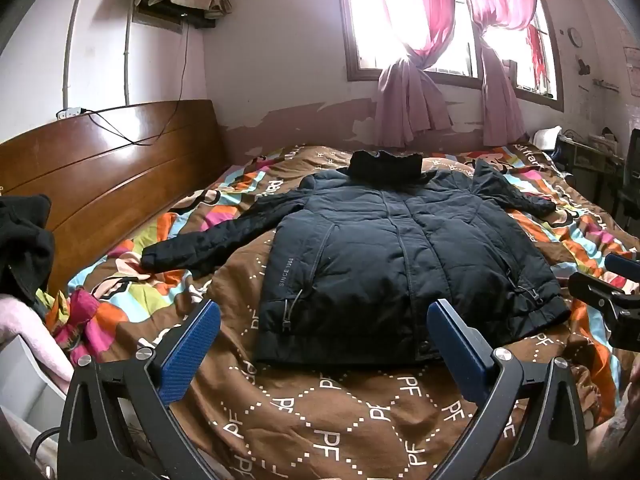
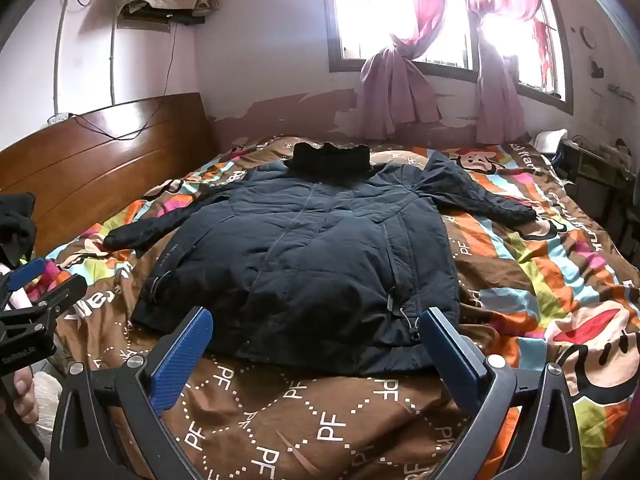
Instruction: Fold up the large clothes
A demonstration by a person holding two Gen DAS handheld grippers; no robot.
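A dark navy padded jacket (image 1: 392, 256) lies flat, front up, on the bed, collar toward the window and both sleeves spread out to the sides. It also shows in the right wrist view (image 2: 304, 256). My left gripper (image 1: 324, 312) is open and empty, held just short of the jacket's hem, toward its left half. My right gripper (image 2: 316, 320) is open and empty, held just short of the hem, toward its right half. The right gripper also shows at the right edge of the left wrist view (image 1: 616, 288). The left one shows at the left edge of the right wrist view (image 2: 36, 292).
The bed is covered by a brown and striped patterned quilt (image 1: 320, 408). A wooden headboard (image 1: 104, 168) stands at the left. Dark clothing (image 1: 24, 240) and a pink crumpled cloth (image 1: 76, 320) lie at the left edge. A cluttered desk (image 1: 592, 152) stands at the far right.
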